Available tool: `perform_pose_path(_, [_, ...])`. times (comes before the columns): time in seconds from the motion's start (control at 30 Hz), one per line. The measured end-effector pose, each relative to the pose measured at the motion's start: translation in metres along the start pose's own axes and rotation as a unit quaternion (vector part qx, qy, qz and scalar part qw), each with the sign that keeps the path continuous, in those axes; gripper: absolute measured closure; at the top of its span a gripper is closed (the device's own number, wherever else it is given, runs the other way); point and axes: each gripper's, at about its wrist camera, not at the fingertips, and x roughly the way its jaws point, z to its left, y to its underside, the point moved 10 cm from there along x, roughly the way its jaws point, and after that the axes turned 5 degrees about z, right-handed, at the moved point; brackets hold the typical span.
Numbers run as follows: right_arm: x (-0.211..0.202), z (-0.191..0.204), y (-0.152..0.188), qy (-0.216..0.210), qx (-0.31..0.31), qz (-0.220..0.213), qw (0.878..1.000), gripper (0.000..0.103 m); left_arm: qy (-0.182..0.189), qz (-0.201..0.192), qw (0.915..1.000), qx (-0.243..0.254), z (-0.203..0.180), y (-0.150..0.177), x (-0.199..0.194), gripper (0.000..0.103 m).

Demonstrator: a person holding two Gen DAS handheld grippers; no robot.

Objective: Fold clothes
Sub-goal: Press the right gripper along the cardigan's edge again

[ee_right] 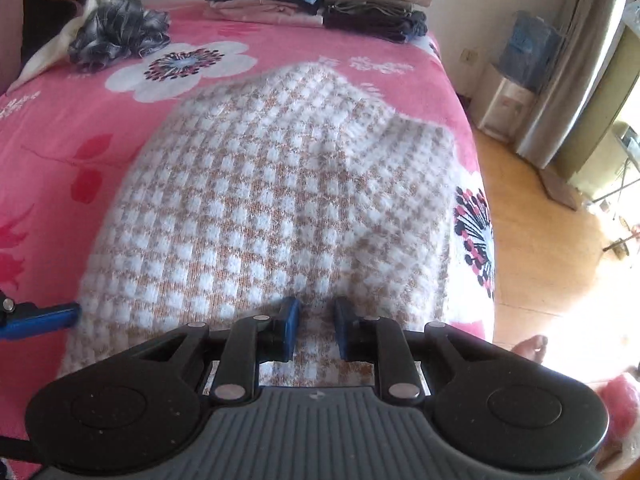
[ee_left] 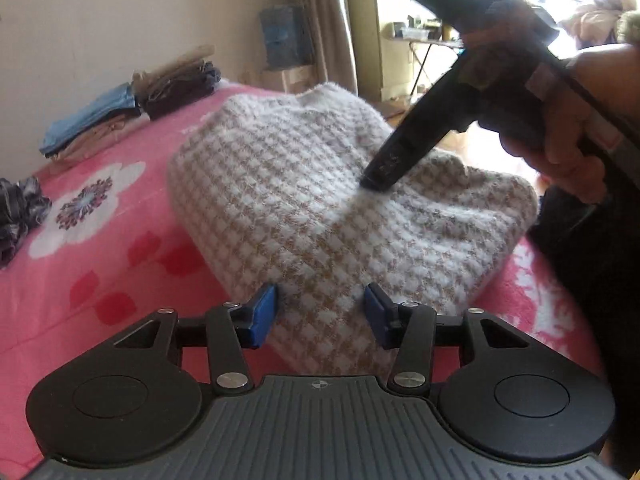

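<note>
The left gripper (ee_left: 320, 312) has its blue pads parted, with the near edge of the fluffy beige-and-white checked knitted sweater (ee_left: 320, 200) lying between them but not squeezed, and the right gripper (ee_right: 316, 328) is also parted, more narrowly, and rests over the same sweater (ee_right: 280, 200), which lies folded in the middle of the pink flowered blanket (ee_right: 80, 120) on the bed. Only the left wrist view shows the hand (ee_left: 568, 148) holding the right tool with its tip pressed on the sweater top. Only the right wrist view shows the left pad (ee_right: 40, 320) at the sweater's side, the wooden floor (ee_right: 540, 240), and both stacks of folded clothes (ee_right: 320, 4) in full.
</note>
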Motion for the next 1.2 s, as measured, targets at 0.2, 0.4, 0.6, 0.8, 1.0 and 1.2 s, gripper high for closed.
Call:
perform_pose_path(0.2, [-0.053, -0.018, 0.014, -0.046, 0.049, -0.024, 0.997, 0.082, -0.004, -0.019, 0.9998, 0.003, 0.002, -0.007, -0.028, 0.055])
perform_pose_path(0.4, [-0.017, -0.011, 0.085, -0.021, 0.007, 0.043, 0.999, 0.082, -0.016, 0.026, 0.9971, 0.070, -0.035, 0.010, 0.003, 0.050])
perform_pose_path(0.6, [-0.026, -0.013, 0.079, -0.008, -0.003, 0.050, 0.999, 0.083, -0.016, 0.030, 0.9972, 0.066, -0.031, 0.003, -0.017, 0.050])
perform_pose_path(0.8, [-0.072, -0.049, 0.041, -0.035, 0.067, -0.031, 0.997, 0.082, -0.027, 0.000, 0.9990, 0.035, -0.014, -0.038, -0.035, 0.050])
perform_pose_path(1.0, [0.006, -0.057, 0.052, -0.024, 0.085, 0.018, 0.996, 0.081, -0.050, 0.115, 0.9918, -0.026, 0.001, -0.039, 0.010, 0.045])
perform_pose_path(1.2, [-0.015, -0.072, 0.054, -0.065, 0.145, 0.002, 0.987, 0.082, -0.063, 0.139, 0.9874, -0.042, 0.001, -0.037, 0.008, 0.043])
